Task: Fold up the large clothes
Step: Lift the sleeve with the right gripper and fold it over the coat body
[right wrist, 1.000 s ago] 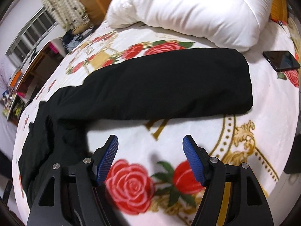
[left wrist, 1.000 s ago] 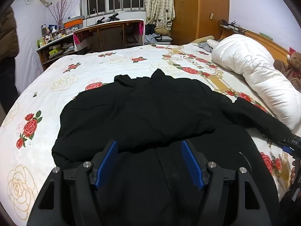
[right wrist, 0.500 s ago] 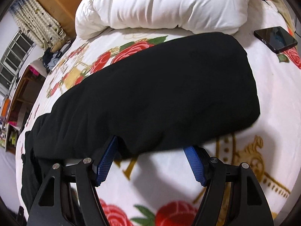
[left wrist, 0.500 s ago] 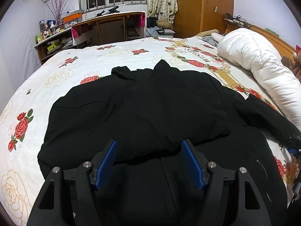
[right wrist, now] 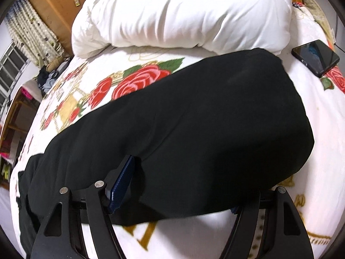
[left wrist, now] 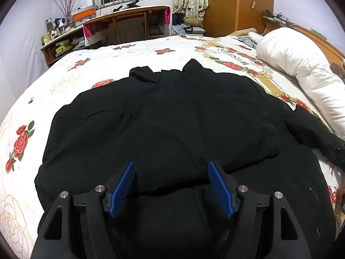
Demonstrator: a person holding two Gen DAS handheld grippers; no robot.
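A large black jacket (left wrist: 172, 125) lies spread on the rose-patterned bed (left wrist: 64, 86), collar toward the far side, its left sleeve folded across the body. My left gripper (left wrist: 171, 170) is open and empty, hovering over the folded sleeve near the hem. In the right wrist view the jacket's other sleeve (right wrist: 194, 118) stretches out toward the cuff at the right. My right gripper (right wrist: 179, 172) is open with its jaws straddling the sleeve's near edge; the left pad (right wrist: 123, 181) shows, the right pad is hidden under the cloth.
A white duvet (right wrist: 183, 15) lies bunched just beyond the sleeve, also seen at the right in the left wrist view (left wrist: 301, 69). A black phone (right wrist: 314, 57) lies on the bed near the cuff. A desk (left wrist: 129, 23) and shelves stand beyond the bed.
My right gripper has moved forward onto the sleeve, whose edge now lies between the jaws. My left gripper has edged slightly forward over the jacket and stays open.
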